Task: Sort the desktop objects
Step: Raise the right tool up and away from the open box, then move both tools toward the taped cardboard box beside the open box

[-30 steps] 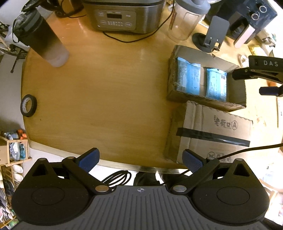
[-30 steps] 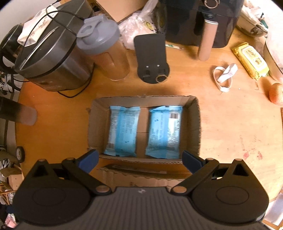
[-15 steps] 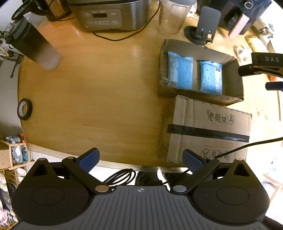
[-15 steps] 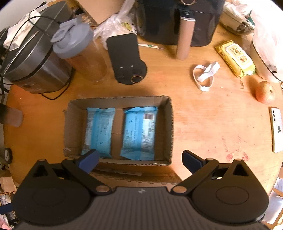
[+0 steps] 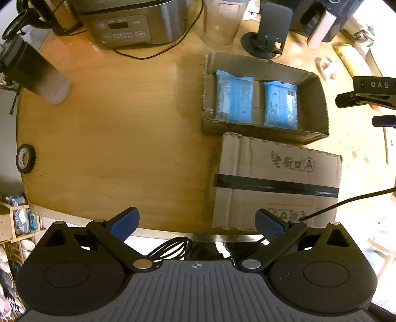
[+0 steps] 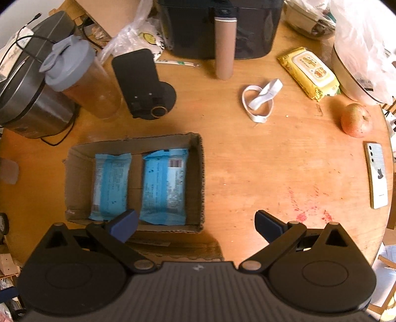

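An open cardboard box (image 5: 315, 104) (image 6: 198, 178) on the round wooden table holds two blue packets (image 5: 234, 96) (image 6: 164, 185) side by side. A closed taped carton (image 5: 277, 183) lies in front of it. My left gripper (image 5: 196, 224) is open and empty, above the table's near edge, left of the carton. My right gripper (image 6: 195, 223) is open and empty, above the box's right front corner; it also shows at the right edge of the left wrist view (image 5: 366, 96).
A roll of black tape (image 5: 25, 158) and a dark bottle (image 5: 37, 74) stand at the left. A rice cooker (image 5: 128, 22), shaker cup (image 6: 81, 81) and phone stand (image 6: 143, 86) line the back. A white band (image 6: 259, 99), yellow wipes (image 6: 309, 71), apple (image 6: 355, 120) and phone (image 6: 377, 173) lie right.
Both grippers have drawn back and shifted right, so the box sits further left and smaller in both views. The apple and phone have come into the right wrist view. Jaws stayed open.
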Action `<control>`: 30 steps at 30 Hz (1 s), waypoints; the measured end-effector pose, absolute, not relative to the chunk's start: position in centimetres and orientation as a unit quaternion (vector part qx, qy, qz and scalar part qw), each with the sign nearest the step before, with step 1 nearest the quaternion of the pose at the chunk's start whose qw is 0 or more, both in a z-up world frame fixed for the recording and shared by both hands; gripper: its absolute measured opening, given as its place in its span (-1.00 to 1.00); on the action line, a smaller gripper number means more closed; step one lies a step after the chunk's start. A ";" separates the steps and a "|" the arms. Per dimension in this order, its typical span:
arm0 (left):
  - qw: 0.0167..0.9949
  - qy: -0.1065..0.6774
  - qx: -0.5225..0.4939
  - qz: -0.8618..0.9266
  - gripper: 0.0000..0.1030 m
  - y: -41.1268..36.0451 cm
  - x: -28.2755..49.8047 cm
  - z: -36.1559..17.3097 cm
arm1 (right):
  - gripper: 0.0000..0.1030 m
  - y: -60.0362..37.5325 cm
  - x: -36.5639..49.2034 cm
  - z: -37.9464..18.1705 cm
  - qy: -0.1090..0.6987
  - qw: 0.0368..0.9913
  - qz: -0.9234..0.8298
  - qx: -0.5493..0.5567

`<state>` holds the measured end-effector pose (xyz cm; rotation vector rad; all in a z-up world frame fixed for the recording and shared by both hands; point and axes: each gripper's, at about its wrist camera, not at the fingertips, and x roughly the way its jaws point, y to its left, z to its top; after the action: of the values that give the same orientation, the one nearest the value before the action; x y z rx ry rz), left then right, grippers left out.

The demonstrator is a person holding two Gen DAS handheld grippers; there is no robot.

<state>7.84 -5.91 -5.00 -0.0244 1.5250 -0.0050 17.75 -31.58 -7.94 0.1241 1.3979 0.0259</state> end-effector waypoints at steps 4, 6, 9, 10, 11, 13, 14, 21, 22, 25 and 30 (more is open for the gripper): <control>0.724 0.690 -0.006 -0.006 1.00 -6.7 8.0 -5.0 | 1.00 -32.3 17.7 -8.3 0.645 0.762 0.010 0.057; 0.724 0.689 -0.002 -0.008 1.00 -7.1 8.2 -5.0 | 1.00 -32.6 17.6 -8.4 0.647 0.760 0.010 0.058; 0.726 0.688 0.002 -0.011 1.00 -7.7 8.5 -4.9 | 1.00 -33.0 17.6 -8.5 0.648 0.759 0.010 0.059; 0.727 0.687 0.003 -0.012 1.00 -7.9 8.7 -4.9 | 1.00 -33.2 17.6 -8.6 0.648 0.759 0.010 0.059; 0.727 0.686 0.004 -0.013 1.00 -8.1 8.8 -4.9 | 1.00 -33.3 17.6 -8.6 0.648 0.759 0.010 0.060; 0.728 0.685 0.007 -0.014 1.00 -8.5 9.0 -4.8 | 1.00 -33.6 17.6 -8.6 0.648 0.759 0.010 0.060; 0.729 0.685 0.009 -0.016 1.00 -8.7 9.1 -4.8 | 1.00 -33.7 17.6 -8.6 0.647 0.760 0.009 0.061; 0.730 0.682 0.020 -0.022 1.00 -9.9 9.6 -4.8 | 1.00 -34.3 17.6 -8.6 0.647 0.760 0.010 0.063; 0.731 0.682 0.019 -0.022 1.00 -10.0 9.7 -4.8 | 1.00 -34.4 17.6 -8.6 0.647 0.760 0.010 0.063; 0.730 0.682 0.020 -0.022 1.00 -10.1 9.7 -4.8 | 1.00 -34.4 17.5 -8.6 0.647 0.760 0.011 0.062; 0.728 0.685 0.020 -0.020 1.00 -10.2 9.7 -5.0 | 1.00 -34.4 17.2 -8.6 0.647 0.760 0.013 0.057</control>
<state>9.67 -10.16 -4.99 0.0448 1.5089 -0.0442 17.17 -34.40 -8.64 0.1243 1.4095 0.0292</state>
